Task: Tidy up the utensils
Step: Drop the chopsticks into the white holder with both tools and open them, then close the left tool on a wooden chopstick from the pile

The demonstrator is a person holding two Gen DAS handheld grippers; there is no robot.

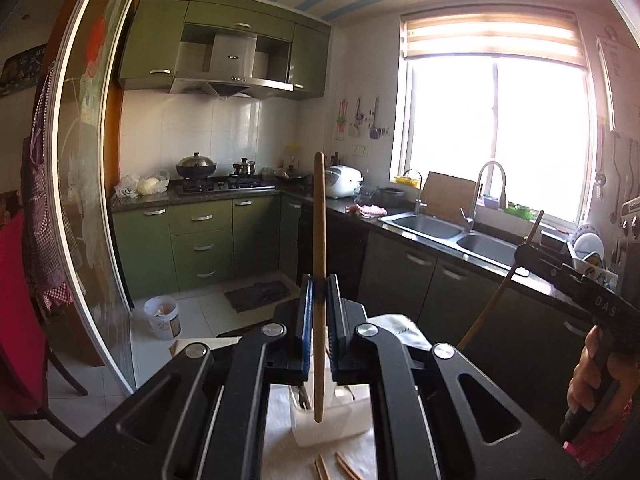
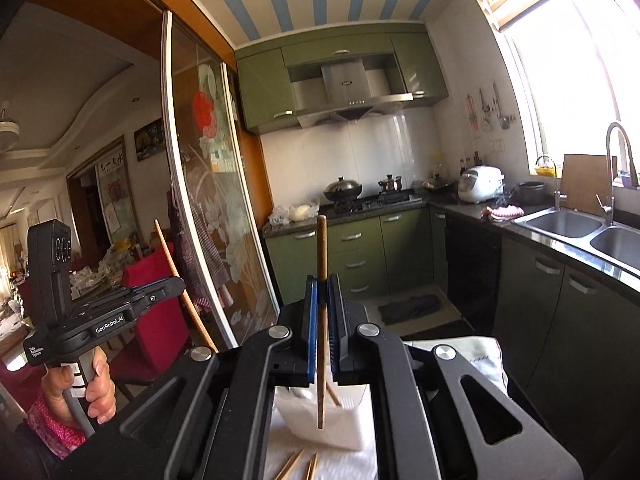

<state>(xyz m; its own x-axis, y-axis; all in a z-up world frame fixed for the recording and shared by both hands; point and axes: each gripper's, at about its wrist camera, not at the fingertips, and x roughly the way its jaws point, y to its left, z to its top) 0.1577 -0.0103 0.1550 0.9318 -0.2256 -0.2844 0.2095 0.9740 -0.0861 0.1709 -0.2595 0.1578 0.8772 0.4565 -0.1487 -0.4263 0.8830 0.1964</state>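
Chopsticks (image 1: 343, 467) on white-clothed table (image 1: 280, 432)

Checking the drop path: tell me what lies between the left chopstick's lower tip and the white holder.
Nothing: in the left wrist view the chopstick tip hangs just above the white holder, with bare air between.

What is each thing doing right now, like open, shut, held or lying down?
Left gripper: shut on a wooden chopstick, held upright.
Right gripper: shut on a second wooden chopstick, upright.
White utensil holder: standing below both, open-topped, utensils inside.
Loose chopsticks: lying on the white cloth.
Wok: lid on.
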